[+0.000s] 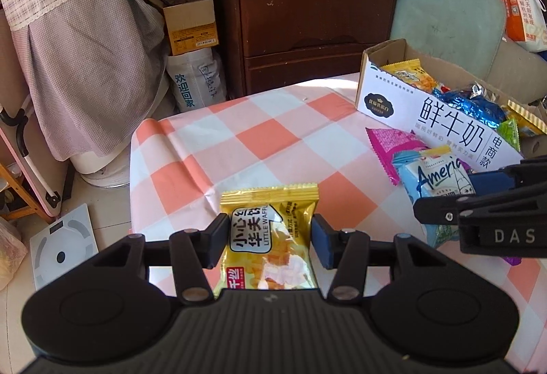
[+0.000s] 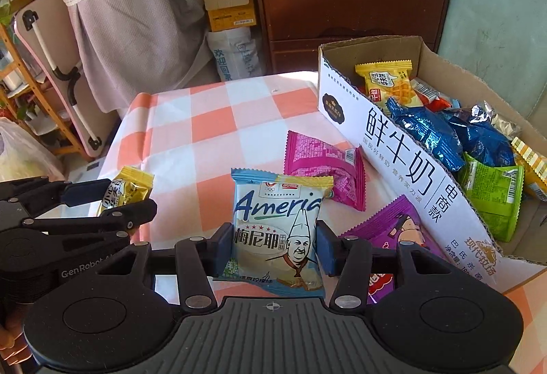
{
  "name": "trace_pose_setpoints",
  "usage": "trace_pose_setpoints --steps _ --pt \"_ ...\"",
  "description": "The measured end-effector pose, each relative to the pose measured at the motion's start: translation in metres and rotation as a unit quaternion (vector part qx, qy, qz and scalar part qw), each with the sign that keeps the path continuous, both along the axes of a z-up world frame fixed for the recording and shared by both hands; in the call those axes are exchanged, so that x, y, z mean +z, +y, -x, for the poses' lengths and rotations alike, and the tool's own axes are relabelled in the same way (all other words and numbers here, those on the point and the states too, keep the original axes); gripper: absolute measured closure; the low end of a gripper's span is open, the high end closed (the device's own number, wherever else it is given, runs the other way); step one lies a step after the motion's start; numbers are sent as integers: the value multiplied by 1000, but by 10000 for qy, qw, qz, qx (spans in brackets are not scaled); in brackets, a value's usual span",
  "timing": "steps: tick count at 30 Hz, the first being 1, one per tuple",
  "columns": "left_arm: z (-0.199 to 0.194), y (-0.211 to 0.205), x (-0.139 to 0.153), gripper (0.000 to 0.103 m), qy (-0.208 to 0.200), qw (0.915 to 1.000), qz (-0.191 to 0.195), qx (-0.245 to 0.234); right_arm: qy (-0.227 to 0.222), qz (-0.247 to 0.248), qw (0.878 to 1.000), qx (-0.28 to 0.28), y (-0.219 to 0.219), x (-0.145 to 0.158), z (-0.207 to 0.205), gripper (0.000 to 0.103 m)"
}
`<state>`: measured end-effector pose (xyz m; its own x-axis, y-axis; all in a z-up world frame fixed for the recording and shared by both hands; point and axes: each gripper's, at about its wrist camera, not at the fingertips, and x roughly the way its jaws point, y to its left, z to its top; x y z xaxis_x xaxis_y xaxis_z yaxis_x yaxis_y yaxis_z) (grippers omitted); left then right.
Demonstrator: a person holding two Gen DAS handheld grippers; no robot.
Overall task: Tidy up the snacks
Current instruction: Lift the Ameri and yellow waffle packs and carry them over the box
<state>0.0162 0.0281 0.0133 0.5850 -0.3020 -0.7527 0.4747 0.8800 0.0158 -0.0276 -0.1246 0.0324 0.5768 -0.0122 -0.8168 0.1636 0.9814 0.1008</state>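
My left gripper [image 1: 270, 239] is shut on a yellow waffle packet [image 1: 273, 230] above the checked tablecloth [image 1: 239, 141]; it also shows in the right wrist view [image 2: 126, 191]. My right gripper [image 2: 270, 247] is shut on a light blue "Ameria" packet [image 2: 277, 230], also seen in the left wrist view [image 1: 434, 179]. A cardboard milk box [image 2: 410, 162] at the right holds several snack packets, among them a yellow one [image 2: 386, 83], blue ones [image 2: 444, 131] and a green one [image 2: 492, 192]. The box also shows in the left wrist view [image 1: 427, 121].
A pink packet [image 2: 321, 162] and a purple packet [image 2: 393, 227] lie on the cloth beside the box. A dark wooden cabinet [image 2: 342, 4] stands behind the table, with cartons [image 2: 229, 4] beside it. The table's left edge [image 1: 131, 169] drops to the floor.
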Motion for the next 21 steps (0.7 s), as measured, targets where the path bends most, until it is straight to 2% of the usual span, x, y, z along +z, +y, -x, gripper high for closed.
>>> trace_pose_setpoints --steps 9,12,21 --pt "-5 -8 19 53 -341 9990 16 271 -334 135 9993 104 -5 18 5 54" --pt "-6 -13 30 53 -439 9984 128 345 -472 146 9987 113 -9 27 7 54" --pt "2 -40 50 53 -640 9970 346 269 -792 218 9966 -38 -32 46 18 54"
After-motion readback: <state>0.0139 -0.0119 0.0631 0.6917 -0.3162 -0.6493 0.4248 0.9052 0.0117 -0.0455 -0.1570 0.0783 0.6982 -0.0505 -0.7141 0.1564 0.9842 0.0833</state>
